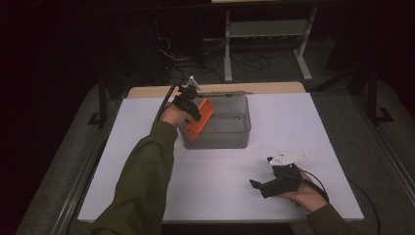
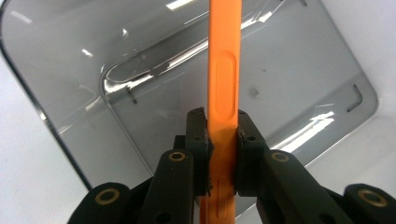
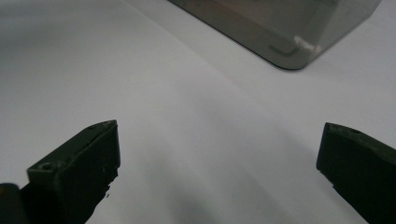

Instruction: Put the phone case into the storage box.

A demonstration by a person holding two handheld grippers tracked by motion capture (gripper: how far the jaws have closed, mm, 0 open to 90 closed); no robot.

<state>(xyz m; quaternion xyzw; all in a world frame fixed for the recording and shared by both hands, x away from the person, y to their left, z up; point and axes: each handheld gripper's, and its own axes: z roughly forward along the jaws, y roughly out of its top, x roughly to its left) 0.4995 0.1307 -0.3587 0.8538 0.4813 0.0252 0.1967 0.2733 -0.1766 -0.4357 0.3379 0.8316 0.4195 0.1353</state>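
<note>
Left gripper (image 1: 193, 115) is up at the bin's nine o'clock edge, jaws clamped tight on the orange lid (image 1: 199, 120), and the lid is tilted, its low end at the near-left corner of the bin and its high end leaning in over the rim. From the left gripper view the lid (image 2: 224, 93) shows edge-on, a thin orange strip running straight up toward twelve o'clock, pinched between the two black pads, with the smoky clear bin (image 2: 299, 84) open beneath it.

The bin (image 1: 230, 134) sits on the white table (image 1: 303, 117), just past the middle, toward twelve o'clock.

Over at five o'clock from the bin, well apart from it, the right gripper (image 1: 254, 185) lies low at the table with the hand under it, pointing toward nine o'clock. Its jaws stand wide apart, nothing between them but bare table (image 3: 187, 140), and a corner of the bin (image 3: 289, 51) sits at one o'clock in the right gripper view.
</note>
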